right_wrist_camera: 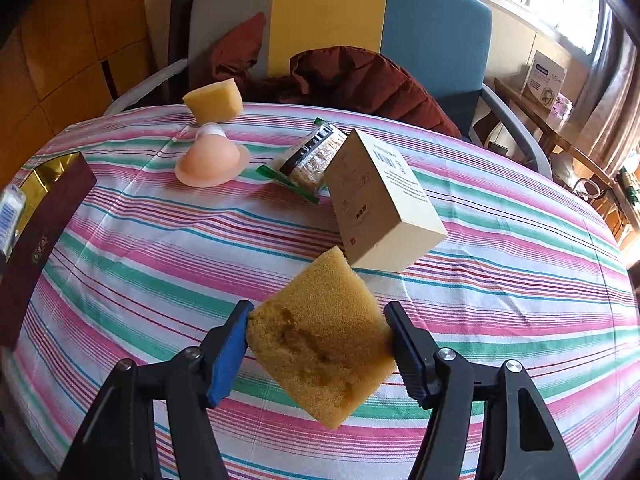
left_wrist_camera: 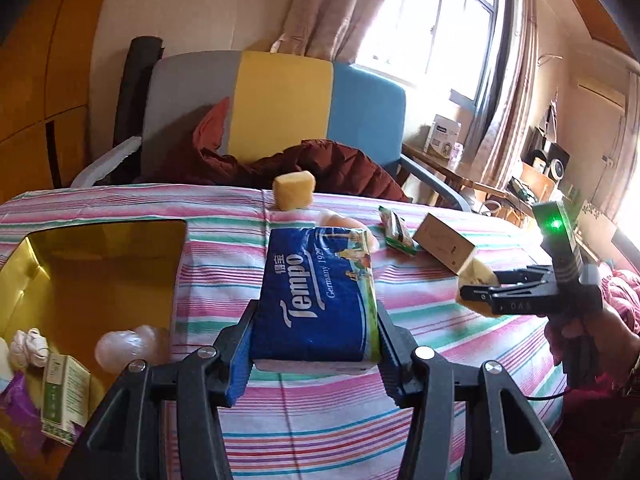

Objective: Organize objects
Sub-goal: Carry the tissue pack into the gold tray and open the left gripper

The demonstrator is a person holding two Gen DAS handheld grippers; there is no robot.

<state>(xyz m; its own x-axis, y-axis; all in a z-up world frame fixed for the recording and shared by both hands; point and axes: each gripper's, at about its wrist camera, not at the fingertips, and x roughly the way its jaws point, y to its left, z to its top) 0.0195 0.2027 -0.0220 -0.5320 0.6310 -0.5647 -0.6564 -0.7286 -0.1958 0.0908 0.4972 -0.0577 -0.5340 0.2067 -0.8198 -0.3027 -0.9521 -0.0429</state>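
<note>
Left gripper (left_wrist_camera: 316, 344): its two fingers pinch the blue Tempo tissue pack (left_wrist_camera: 318, 296) by its long sides, lifted clear of the striped cloth (left_wrist_camera: 420, 380), the printed face up.
Right gripper (right_wrist_camera: 320, 344): pressed onto a yellow-brown sponge (right_wrist_camera: 324, 344), held corner-down above the near part of the table; a darker stain runs across its top face.
Gold-lined box (left_wrist_camera: 100, 276): open, at the left edge of the table, dark red outside. A small green-and-white carton (left_wrist_camera: 66, 396), a purple packet (left_wrist_camera: 18, 408), a white knotted piece (left_wrist_camera: 30, 346) and a translucent pinkish lump (left_wrist_camera: 132, 346) sit at its near end; whether the lump lies in the box or on its rim is hard to say.
Second sponge (right_wrist_camera: 214, 100): at the far edge of the table, resting on or just behind the peach silicone piece (right_wrist_camera: 212, 160).
Snack packet (right_wrist_camera: 308, 164): green-edged, toward the far middle, its right end tucked against the beige carton (right_wrist_camera: 380, 208).
Beige carton: tilted, in the middle of the table, just beyond the held sponge.
Behind the table: a grey, yellow and blue chair (right_wrist_camera: 332, 20) with a dark red jacket (right_wrist_camera: 360, 80) heaped on its seat.
</note>
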